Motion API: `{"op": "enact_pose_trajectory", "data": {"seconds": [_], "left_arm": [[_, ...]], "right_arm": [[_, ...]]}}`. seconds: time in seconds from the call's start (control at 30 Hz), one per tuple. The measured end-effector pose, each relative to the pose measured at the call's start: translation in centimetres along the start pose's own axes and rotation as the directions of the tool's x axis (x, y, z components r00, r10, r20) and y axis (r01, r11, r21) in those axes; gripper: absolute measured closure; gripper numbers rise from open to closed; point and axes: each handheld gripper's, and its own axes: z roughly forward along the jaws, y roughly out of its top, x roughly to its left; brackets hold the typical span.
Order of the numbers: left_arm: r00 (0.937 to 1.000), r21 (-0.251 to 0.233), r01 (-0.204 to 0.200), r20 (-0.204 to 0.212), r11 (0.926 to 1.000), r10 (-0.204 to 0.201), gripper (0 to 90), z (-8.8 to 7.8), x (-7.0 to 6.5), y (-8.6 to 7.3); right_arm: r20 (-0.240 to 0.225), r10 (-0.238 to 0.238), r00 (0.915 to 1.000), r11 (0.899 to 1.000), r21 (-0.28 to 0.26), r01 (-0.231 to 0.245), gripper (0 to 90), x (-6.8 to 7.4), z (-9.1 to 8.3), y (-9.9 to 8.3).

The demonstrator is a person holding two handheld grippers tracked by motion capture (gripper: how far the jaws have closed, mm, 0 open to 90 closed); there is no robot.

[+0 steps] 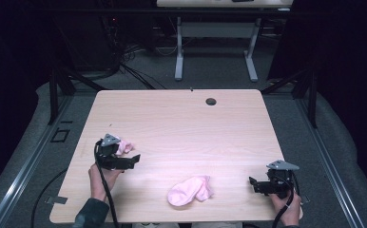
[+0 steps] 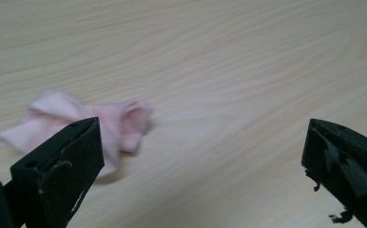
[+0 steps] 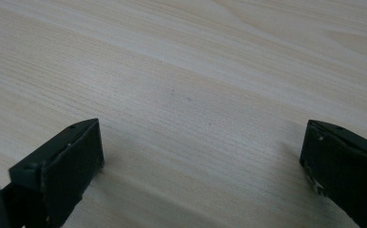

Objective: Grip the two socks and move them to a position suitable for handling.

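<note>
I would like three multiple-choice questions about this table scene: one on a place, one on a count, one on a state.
1. Where does the bigger sock lie?
A. at the far edge
B. near the front edge, between the grippers
C. on the floor

2. How many pink socks are on the table?
A. one
B. two
C. four

3. How are the left gripper's jaws?
A. open, empty
B. shut on a sock
C. shut, empty

Answers: 1 B, it lies between the left and right gripper. 2 B, a smaller sock lies by the left gripper. 3 A, its own view shows wide jaws.
</note>
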Motion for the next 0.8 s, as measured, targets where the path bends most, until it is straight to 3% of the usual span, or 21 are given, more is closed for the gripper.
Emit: {"op": "enact_pose_trajectory", "data": {"seconds": [0.07,0.1,0.13,0.17,0.2,0.23,0.3,0.4,0.53,0.6,0.77,0.8], "left_arm": [[0.9997,0.002,0.013,-0.020,0.9999,-0.013,0.4,0.2,0.6,0.1],[0.9982,0.017,0.035,-0.049,0.9992,-0.034,1.5,0.5,2.0,0.5],[0.9982,0.017,0.035,-0.049,0.9992,-0.034,2.3,0.5,2.0,0.5],[0.9961,0.024,0.062,-0.064,0.9978,-0.061,4.3,1.0,3.2,0.8],[0.9961,0.024,0.062,-0.064,0.9978,-0.061,6.4,1.0,3.2,0.8],[0.9944,0.042,0.086,-0.066,0.9954,-0.083,11.2,1.8,4.3,1.1],[0.9922,0.061,0.098,-0.084,0.9933,-0.093,16.3,2.5,4.9,1.3],[0.9910,0.089,0.102,-0.095,0.9907,-0.094,24.5,3.2,5.3,1.2],[0.9886,0.163,0.130,-0.096,0.9780,-0.116,35.6,4.8,5.8,0.5],[0.9878,0.166,0.138,-0.095,0.9765,-0.123,43.5,5.1,5.9,0.3],[0.9855,0.132,0.119,-0.136,0.9841,-0.101,62.5,5.3,6.0,-0.3],[0.9849,0.128,0.126,-0.134,0.9838,-0.109,62.5,5.2,6.1,-0.4]], "right_arm": [[0.000,0.000,1.0000,1.000,0.001,0.000,0.0,0.0,0.0,0.0],[0.000,-0.001,1.0000,1.000,0.000,0.001,0.0,0.0,0.0,0.0],[0.000,-0.001,1.0000,1.000,0.000,0.001,0.0,0.0,0.0,0.0],[0.000,0.000,1.0000,1.000,0.000,0.000,0.0,0.0,0.0,0.0],[0.000,0.000,1.0000,1.000,0.000,0.000,0.0,0.0,0.0,0.0],[0.001,0.000,1.0000,1.000,0.000,0.000,0.0,0.0,0.0,0.0],[0.001,0.000,1.0000,1.000,-0.001,0.000,0.0,0.0,0.0,0.0],[0.001,0.002,1.0000,1.000,0.001,-0.002,0.0,0.0,0.0,0.0],[0.002,0.002,1.0000,1.000,0.002,-0.002,0.0,0.0,0.0,0.0],[0.002,0.005,1.0000,1.000,-0.001,-0.005,0.0,0.0,0.0,0.0],[0.004,0.006,1.0000,1.000,-0.002,-0.006,0.0,0.0,0.0,0.0],[0.004,0.006,1.0000,1.000,-0.002,-0.006,0.0,0.0,0.0,0.0]]}}
